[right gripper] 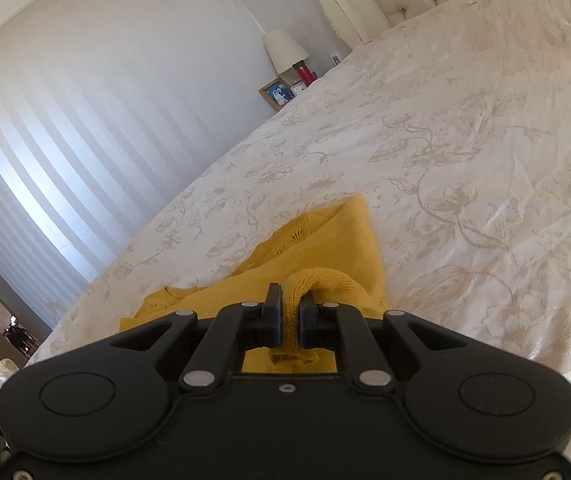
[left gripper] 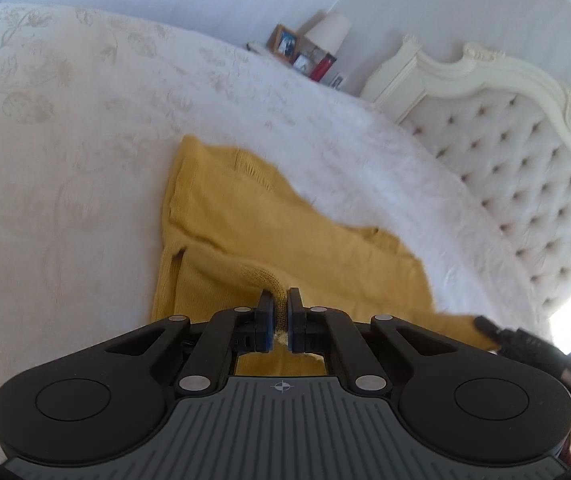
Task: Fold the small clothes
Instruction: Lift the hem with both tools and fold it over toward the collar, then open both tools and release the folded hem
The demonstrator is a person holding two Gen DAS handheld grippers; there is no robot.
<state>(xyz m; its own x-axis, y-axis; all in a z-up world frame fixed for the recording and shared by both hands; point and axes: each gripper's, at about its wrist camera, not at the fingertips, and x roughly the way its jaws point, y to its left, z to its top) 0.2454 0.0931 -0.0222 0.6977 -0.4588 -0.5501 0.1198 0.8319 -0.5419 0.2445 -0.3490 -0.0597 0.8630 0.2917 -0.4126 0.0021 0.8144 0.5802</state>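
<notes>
A mustard-yellow knitted sweater (left gripper: 269,232) lies spread on a cream floral bedspread (left gripper: 65,152). My left gripper (left gripper: 281,304) is shut on a pinch of its knit edge, which shows between the blue pads. In the right wrist view the same sweater (right gripper: 325,248) stretches away over the bedspread (right gripper: 465,160), and my right gripper (right gripper: 290,308) is shut on a bunched fold of the knit. The right gripper's tip (left gripper: 485,326) also shows at the sweater's lower right corner in the left wrist view.
A tufted cream headboard (left gripper: 525,184) stands at the right. Behind the bed, a bedside surface holds a lamp (right gripper: 285,50), a framed photo (right gripper: 278,94) and a red container (right gripper: 305,74). Vertical blinds (right gripper: 65,152) cover the wall beyond.
</notes>
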